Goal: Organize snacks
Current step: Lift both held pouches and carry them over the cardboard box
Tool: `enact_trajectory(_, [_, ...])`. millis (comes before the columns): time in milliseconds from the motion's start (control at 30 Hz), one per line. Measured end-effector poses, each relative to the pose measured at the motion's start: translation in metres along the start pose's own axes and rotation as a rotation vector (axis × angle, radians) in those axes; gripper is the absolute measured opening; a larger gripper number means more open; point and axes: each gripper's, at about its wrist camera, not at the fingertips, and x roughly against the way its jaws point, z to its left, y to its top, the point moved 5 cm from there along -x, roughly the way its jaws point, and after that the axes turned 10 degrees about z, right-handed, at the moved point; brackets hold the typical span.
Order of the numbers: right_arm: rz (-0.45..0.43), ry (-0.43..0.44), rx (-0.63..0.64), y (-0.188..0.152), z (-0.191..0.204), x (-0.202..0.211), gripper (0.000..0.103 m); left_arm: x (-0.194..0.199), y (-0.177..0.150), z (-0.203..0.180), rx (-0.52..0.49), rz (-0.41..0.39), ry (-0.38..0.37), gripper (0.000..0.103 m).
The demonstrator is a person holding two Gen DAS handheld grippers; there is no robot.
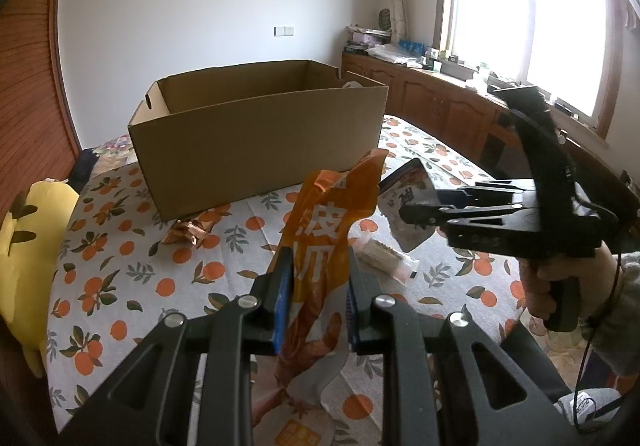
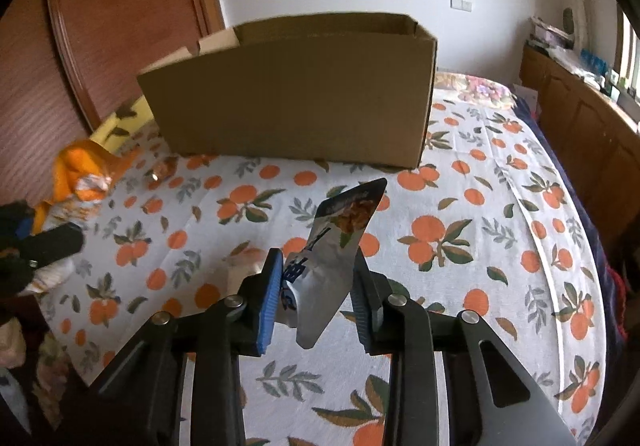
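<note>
My left gripper [image 1: 318, 294] is shut on an orange snack bag [image 1: 324, 230] and holds it above the orange-print tablecloth [image 1: 132, 278]. My right gripper [image 2: 316, 294] is shut on a silver snack pouch [image 2: 336, 246], also lifted off the cloth. In the left wrist view the right gripper [image 1: 416, 212] holds that pouch [image 1: 408, 186] to the right of the orange bag. An open cardboard box [image 1: 256, 138] stands behind both; its inside floor is hidden. The box [image 2: 296, 94] fills the middle of the right wrist view, and the orange bag [image 2: 84, 174] shows at far left.
A crumpled copper-coloured wrapper [image 1: 192, 230] lies before the box. A clear-wrapped biscuit pack [image 1: 384, 256] lies on the cloth between the grippers. A yellow cushion [image 1: 28, 246] sits at the left edge. Wooden cabinets [image 1: 432, 98] run under the window at right.
</note>
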Motion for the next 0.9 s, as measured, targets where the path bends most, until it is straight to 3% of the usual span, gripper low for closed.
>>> enact_trajectory(500, [-0.08, 0.007, 0.021, 0.015, 0.0, 0.048, 0.031, 0.011, 0.018, 0.01, 0.005, -0.038, 0.029, 0.021])
enact_trajectory(900, [-0.138, 0.005, 0.088, 0.052, 0.0, 0.074, 0.031, 0.005, 0.068, 0.021, -0.021, -0.076, 0.051, 0.02])
